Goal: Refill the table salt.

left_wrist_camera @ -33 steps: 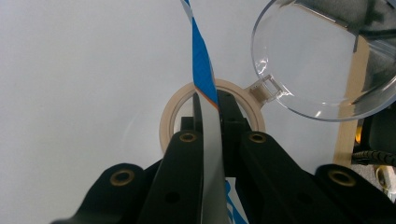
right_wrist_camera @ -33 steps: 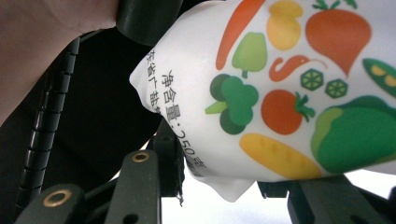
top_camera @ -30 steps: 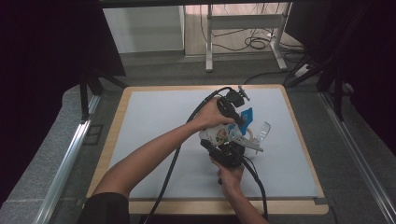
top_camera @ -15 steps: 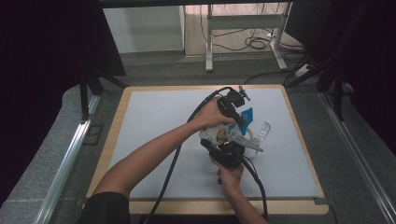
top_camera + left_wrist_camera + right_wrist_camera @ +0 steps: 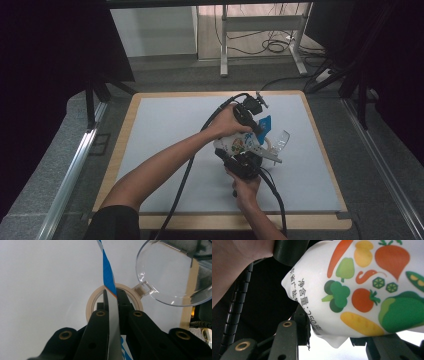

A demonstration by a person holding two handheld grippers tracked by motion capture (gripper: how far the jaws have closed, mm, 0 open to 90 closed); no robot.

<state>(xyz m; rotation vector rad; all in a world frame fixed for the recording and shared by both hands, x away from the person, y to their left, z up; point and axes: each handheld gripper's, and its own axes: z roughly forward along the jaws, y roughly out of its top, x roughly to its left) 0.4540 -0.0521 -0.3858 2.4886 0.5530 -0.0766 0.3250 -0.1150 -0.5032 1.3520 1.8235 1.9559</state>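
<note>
Left gripper [image 5: 113, 296] clamps the blue bag edge [image 5: 108, 272] at frame centre; right gripper [image 5: 329, 338] grips the vegetable-print pouch [image 5: 362, 290].

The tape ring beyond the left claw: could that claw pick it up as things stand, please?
Probably not yet. The left claw is shut on the pouch's blue-and-white edge, so its jaws are occupied. The tape ring lies flat on the table just beyond the tips, with the clear lid touching its far side.

One printed pouch [image 5: 367, 290], one clear round lid [image 5: 172, 272], one tape ring [image 5: 92, 305], two hand-held grippers.
</note>
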